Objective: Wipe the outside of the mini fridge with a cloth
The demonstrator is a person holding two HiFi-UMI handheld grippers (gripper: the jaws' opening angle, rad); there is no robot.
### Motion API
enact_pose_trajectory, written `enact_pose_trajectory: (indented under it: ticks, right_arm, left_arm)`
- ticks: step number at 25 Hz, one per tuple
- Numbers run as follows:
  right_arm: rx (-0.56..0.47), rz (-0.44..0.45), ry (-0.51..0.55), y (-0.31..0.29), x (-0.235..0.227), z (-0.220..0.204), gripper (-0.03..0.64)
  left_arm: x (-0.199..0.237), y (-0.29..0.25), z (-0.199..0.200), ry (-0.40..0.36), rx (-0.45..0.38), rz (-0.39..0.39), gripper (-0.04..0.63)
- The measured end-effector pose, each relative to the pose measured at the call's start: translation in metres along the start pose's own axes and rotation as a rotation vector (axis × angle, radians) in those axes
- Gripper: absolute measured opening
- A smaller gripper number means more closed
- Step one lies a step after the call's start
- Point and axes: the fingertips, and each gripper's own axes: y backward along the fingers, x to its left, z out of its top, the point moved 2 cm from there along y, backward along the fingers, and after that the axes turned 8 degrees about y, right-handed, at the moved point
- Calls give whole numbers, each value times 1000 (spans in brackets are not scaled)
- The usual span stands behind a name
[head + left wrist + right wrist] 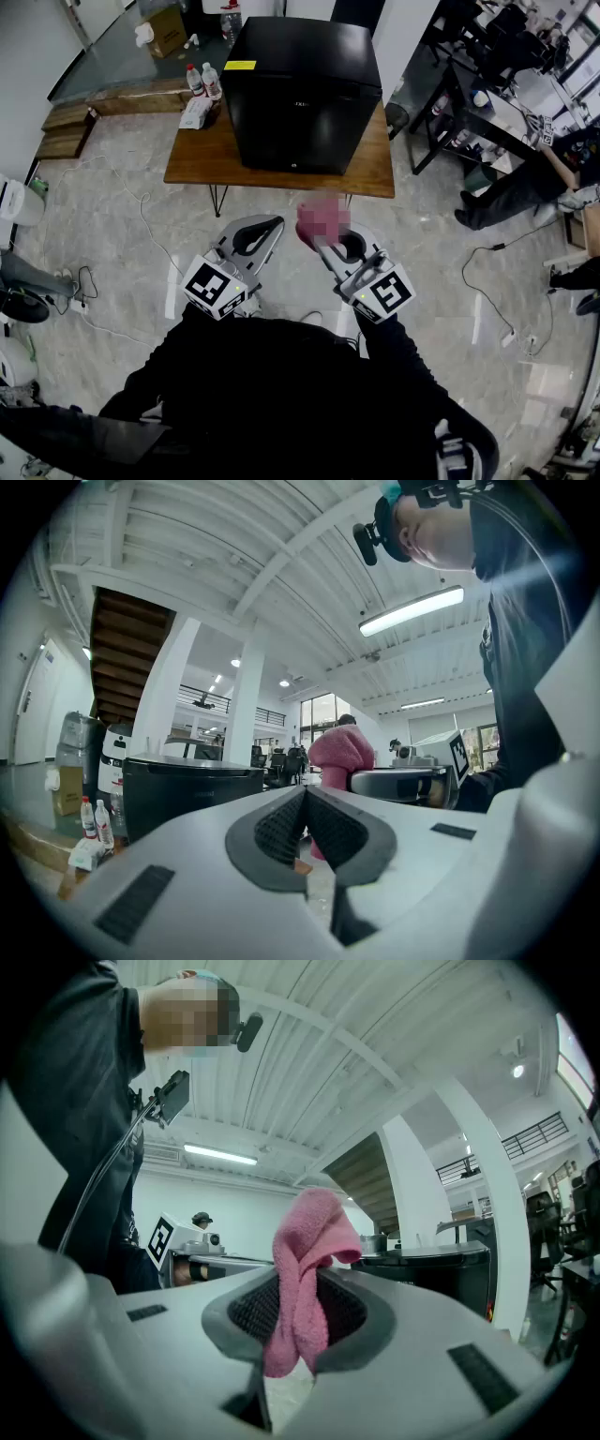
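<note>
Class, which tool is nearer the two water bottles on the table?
Left. The left tool is short of the table, toward the bottles' end; the right tool, gripping the cloth, is farther right.

One fridge (302,89), one cloth (322,221), one table (202,155), two bottles (195,80) (213,81), two tongs (270,227) (330,247).

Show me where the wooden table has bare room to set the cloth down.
Best patch: the front-left of the table, bordered by the mini fridge on the right and the water bottles and white packet behind. A narrow strip runs right of the fridge. The back-left corner is crowded. The right hand-held gripper holds the cloth.
</note>
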Motion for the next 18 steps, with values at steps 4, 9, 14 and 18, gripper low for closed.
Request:
enact_pose_trajectory:
  ticks: [4, 9, 14, 18]
  right_arm:
    - [12, -8, -5, -5, -1, -4, 84]
    - [16, -18, -14, -14, 0, -4, 84]
    - [21, -18, -24, -25, -1, -6, 84]
    - [-15, -4, -70, -21, -1, -1, 86]
  left_arm:
    - [4, 1, 3, 37, -10, -11, 6]
    - [14, 4, 4, 39, -14, -7, 6]
    - [26, 5, 3, 39, -17, 17, 6]
    - [25, 5, 3, 33, -17, 18, 6]
